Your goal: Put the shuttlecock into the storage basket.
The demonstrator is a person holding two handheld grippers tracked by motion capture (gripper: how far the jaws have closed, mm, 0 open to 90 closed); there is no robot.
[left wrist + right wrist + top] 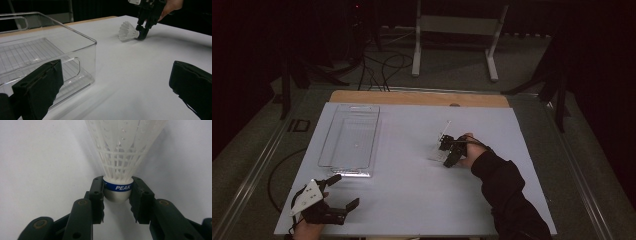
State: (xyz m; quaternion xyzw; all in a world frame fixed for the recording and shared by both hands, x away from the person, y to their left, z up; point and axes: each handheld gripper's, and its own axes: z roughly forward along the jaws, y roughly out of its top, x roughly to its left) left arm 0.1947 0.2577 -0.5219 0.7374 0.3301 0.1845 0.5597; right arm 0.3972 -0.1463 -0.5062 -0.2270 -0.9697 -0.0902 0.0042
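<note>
A white plastic shuttlecock (pixel 125 150) with a blue band reading PEAK lies on the white table sheet (pixel 412 200), right of centre. My right gripper (pixel 117 187) is shut on its rounded cork base, one pad pressing on each side. The left gripper view has the same grip far off, with the shuttlecock (pixel 127 31) pointing its skirt away from the right gripper (pixel 141 33). From the high view the right gripper (pixel 447 147) sits mid-table. My left gripper (pixel 344 191) rests near the front left corner, open, nothing between its jaws.
A clear plastic bin (pixel 377 135) stands on the left half of the sheet, nothing in it; its near wall (pixel 82 50) is close ahead of the left gripper. A wooden table edge (pixel 419 97) runs along the far side, with a white stand (pixel 417 50) and cables beyond.
</note>
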